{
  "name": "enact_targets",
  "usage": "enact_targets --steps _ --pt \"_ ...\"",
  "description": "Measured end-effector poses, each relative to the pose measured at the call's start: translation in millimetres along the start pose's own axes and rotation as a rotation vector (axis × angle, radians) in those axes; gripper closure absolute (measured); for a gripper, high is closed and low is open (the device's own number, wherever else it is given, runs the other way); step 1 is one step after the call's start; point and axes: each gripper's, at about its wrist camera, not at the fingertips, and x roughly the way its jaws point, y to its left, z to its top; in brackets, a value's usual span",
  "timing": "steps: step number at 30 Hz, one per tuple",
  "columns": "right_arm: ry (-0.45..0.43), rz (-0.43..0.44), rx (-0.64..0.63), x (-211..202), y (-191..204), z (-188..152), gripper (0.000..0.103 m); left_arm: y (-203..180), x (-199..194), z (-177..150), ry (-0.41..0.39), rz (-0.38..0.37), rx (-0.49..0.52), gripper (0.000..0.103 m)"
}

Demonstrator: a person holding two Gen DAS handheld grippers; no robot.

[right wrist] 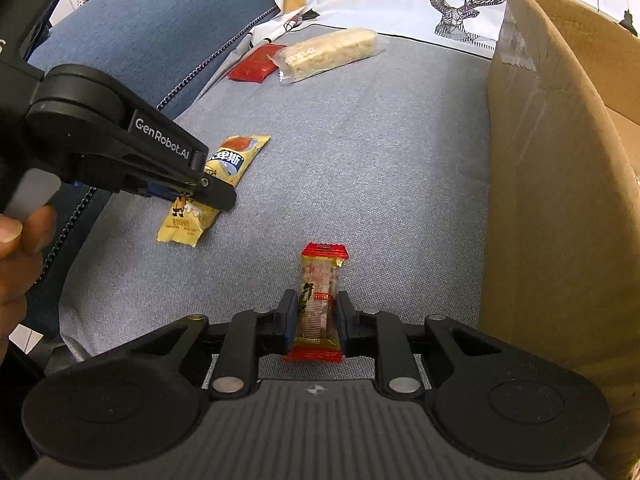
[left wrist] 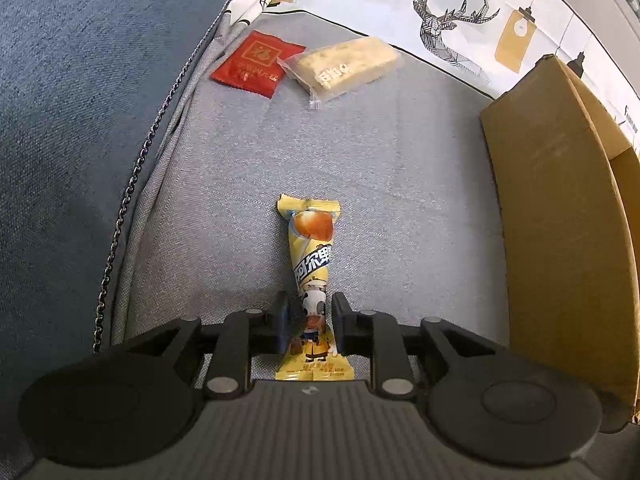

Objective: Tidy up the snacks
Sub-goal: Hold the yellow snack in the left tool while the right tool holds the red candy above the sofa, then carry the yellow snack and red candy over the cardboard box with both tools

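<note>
A yellow snack packet (left wrist: 312, 240) with a cartoon cow lies flat on the grey seat cushion (left wrist: 224, 184). My left gripper (left wrist: 310, 308) straddles its near end, open, with a sliver of room beside the left pad. The right wrist view shows that same gripper (right wrist: 216, 192) low over the yellow packet (right wrist: 236, 156). My right gripper (right wrist: 317, 304) is shut on a small clear snack packet with red ends (right wrist: 322, 276), whose far end sticks out ahead of the fingers.
A red sachet (left wrist: 256, 62) and a pale wrapped bar (left wrist: 344, 64) lie at the back of the cushion. An open cardboard box (right wrist: 552, 200) stands on the right. A blue armrest (left wrist: 80, 100) rises on the left, a deer-print cloth (left wrist: 452, 20) behind. A person's hand (right wrist: 16, 248) holds the left gripper.
</note>
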Motion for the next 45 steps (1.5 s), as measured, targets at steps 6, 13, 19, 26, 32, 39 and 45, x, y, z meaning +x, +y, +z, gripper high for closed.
enact_targets --steps 6,13,19,26,32,39,45 --pt "-0.003 -0.002 -0.011 -0.3 1.2 -1.0 0.082 -0.4 0.8 1.2 0.002 0.002 0.007 0.078" --pt "-0.002 -0.005 -0.021 -0.9 2.4 -1.0 0.082 -2.1 1.4 1.6 0.005 0.012 0.017 0.078" --pt "-0.006 -0.011 -0.038 -1.6 3.9 -1.5 0.084 -4.0 2.3 1.8 0.006 0.022 0.033 0.079" --pt "-0.05 -0.01 -0.032 -9.0 6.1 0.4 0.086 -5.6 -0.7 2.1 -0.011 0.036 0.046 0.093" --pt "-0.168 0.012 -0.004 -35.5 3.4 9.9 0.086 -3.1 -17.5 6.6 -0.097 0.002 0.013 0.093" --pt "-0.354 0.022 0.055 -87.6 -14.8 23.1 0.086 -6.3 -43.8 12.1 -0.231 -0.073 -0.019 0.093" --pt "-0.483 0.025 0.087 -123.0 -35.6 25.5 0.086 -17.1 -62.2 16.0 -0.344 -0.113 -0.022 0.093"
